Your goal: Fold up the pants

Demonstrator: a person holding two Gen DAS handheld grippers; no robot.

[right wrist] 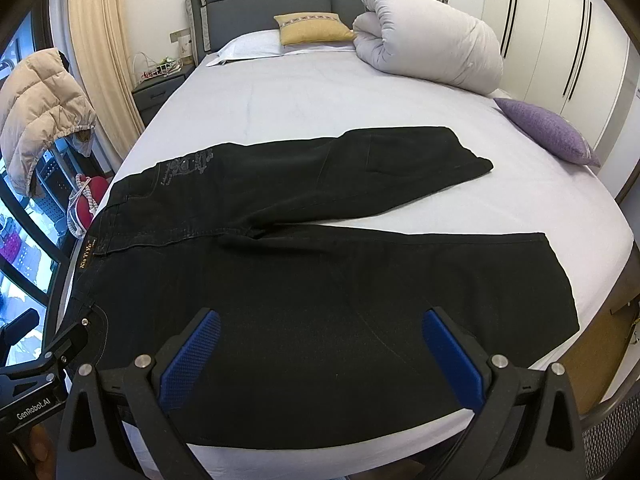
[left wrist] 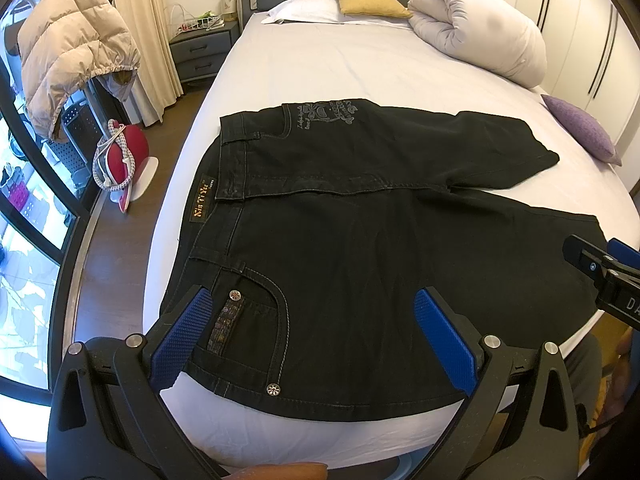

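Note:
Black pants (left wrist: pixel 360 208) lie flat across the near end of the bed (left wrist: pixel 320 60), waistband to the left, both legs spread to the right. My left gripper (left wrist: pixel 316 300) is open and empty, hovering over the near hip pocket. My right gripper (right wrist: pixel 320 320) is open and empty, above the near leg of the pants (right wrist: pixel 320 260). The right gripper also shows at the right edge of the left wrist view (left wrist: pixel 604 268). The left gripper shows at the left edge of the right wrist view (right wrist: pixel 52 356).
A rolled white duvet (right wrist: pixel 432 48), a yellow cushion (right wrist: pixel 312 28) and a white pillow (right wrist: pixel 248 46) lie at the head of the bed. A purple cushion (right wrist: pixel 548 128) sits at the right edge. A nightstand (left wrist: pixel 200 48), a beige jacket (left wrist: pixel 68 52) and a red object (left wrist: pixel 128 148) stand left.

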